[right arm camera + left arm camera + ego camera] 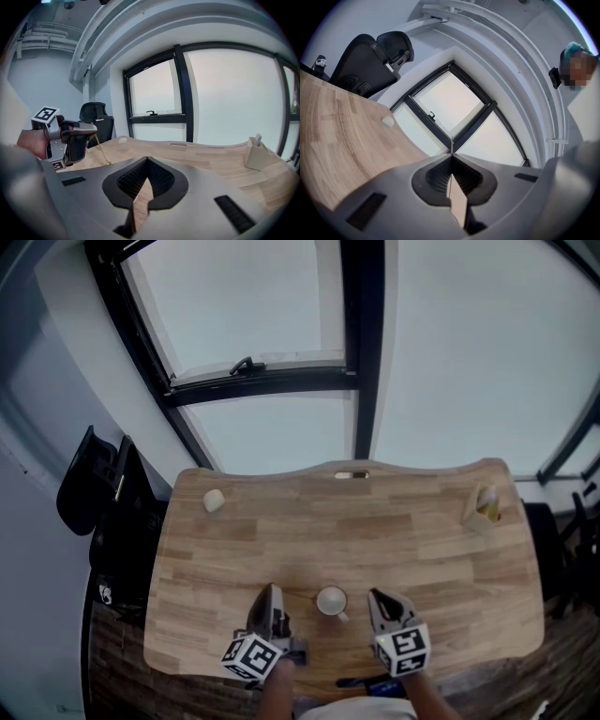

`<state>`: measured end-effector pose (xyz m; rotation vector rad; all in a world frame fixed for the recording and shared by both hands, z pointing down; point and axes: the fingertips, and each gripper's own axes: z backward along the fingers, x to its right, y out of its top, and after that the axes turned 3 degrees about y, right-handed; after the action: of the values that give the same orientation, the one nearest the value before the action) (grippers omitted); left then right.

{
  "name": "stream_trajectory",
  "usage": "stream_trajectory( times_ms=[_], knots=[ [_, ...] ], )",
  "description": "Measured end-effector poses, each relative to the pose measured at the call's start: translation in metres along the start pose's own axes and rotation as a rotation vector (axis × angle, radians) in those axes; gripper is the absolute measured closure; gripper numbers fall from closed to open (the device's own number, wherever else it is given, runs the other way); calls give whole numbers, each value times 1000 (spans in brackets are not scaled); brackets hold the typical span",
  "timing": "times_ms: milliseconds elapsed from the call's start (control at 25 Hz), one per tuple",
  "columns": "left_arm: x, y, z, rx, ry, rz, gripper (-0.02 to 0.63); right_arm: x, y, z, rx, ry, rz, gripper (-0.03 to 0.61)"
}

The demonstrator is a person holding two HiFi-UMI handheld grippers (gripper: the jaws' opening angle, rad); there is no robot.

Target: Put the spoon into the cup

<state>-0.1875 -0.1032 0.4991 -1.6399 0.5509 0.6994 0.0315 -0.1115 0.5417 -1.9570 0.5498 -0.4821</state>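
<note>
Spoon (pixel 102 150) sits pinched in the closed jaws of your left gripper (pixel 272 591), its thin gold stem slanting down from their tips. Your right gripper (pixel 376 596) has its jaws pressed together on nothing. The cup (pixel 330 600) stands on the bench (pixel 412 540) between the two pairs of jaws, near both. Well beyond your left jaws lies a small pale lump (pixel 214 502). Well beyond your right jaws stands a pale holder (pixel 485 505). A black chair (pixel 89 479) is off to the left.

Spoon (pixel 452 144) mostly hidden within left tool (pixel 451 157); head view: too small.
</note>
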Motion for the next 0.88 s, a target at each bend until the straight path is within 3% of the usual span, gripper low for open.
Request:
stream_trajectory(
  times_ms=[880],
  knots=[
    [-15, -19, -8, -33, 37, 11, 614, -1, -13, -1, -67, 28, -8, 581]
  ],
)
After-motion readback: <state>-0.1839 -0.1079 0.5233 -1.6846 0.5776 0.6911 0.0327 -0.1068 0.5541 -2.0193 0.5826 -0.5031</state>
